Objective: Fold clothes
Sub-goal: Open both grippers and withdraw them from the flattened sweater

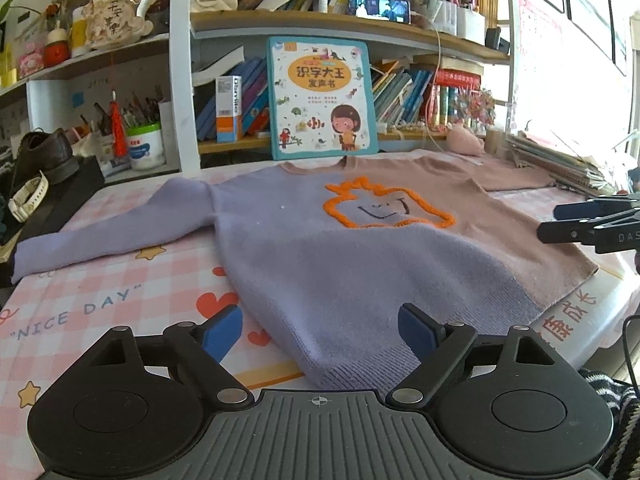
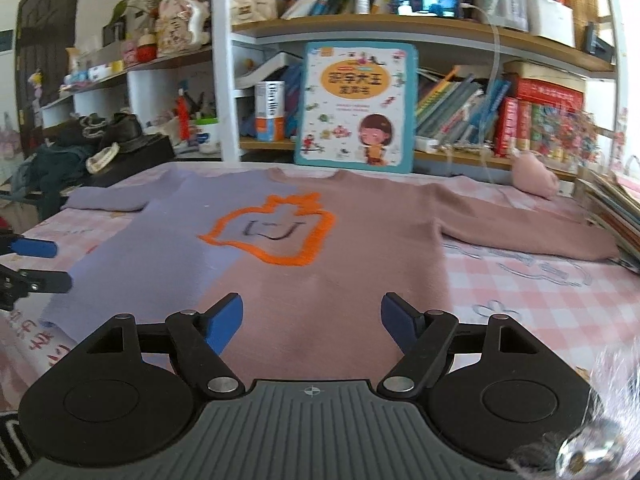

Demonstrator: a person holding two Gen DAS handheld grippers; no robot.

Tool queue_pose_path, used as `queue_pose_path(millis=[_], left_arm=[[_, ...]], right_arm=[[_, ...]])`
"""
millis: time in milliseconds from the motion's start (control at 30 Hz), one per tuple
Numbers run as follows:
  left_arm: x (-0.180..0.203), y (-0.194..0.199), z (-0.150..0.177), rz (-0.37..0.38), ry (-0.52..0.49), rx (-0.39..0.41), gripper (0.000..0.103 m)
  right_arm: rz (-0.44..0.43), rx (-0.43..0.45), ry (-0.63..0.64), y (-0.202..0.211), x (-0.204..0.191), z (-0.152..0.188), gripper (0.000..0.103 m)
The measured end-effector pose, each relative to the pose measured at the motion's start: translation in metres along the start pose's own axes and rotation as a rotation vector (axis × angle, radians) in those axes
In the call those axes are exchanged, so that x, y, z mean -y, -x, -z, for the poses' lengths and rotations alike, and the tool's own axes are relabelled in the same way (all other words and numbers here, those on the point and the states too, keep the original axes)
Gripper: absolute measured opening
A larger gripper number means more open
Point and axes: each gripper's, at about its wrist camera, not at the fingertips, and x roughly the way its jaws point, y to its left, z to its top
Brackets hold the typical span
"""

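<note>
A small sweater (image 1: 320, 264) lies flat and face up on the table, lilac on its left half and dusty pink on its right (image 2: 360, 248), with an orange outlined figure (image 2: 272, 232) on the chest. Both sleeves are spread out sideways. My left gripper (image 1: 320, 332) is open just above the lilac hem, nothing between its blue pads. My right gripper (image 2: 312, 320) is open over the pink hem. Each gripper shows at the edge of the other's view: the right gripper (image 1: 560, 220) and the left gripper (image 2: 52, 264).
A pink checked tablecloth (image 1: 100, 304) covers the table. Behind the sweater a children's book (image 1: 322, 98) leans against crowded shelves. A dark shoe and a watch (image 1: 28, 198) sit on a box at the left; a pile of books (image 2: 616, 208) lies at the right.
</note>
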Motion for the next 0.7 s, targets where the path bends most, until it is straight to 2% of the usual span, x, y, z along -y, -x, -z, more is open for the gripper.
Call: queue_pose_path(millis=[433,700], left_arm=[[-0.011,0.004,0.005,-0.017,0.01,0.049,0.089],[-0.016,0.005,0.003,-0.018,0.02,0.067,0.089]], right_arm=[[-0.08,-0.002,0.102,-0.032,-0.049,-0.023,0.074],[-0.099,-0.007,0.157,-0.043,-0.068,-0.031,0.074]])
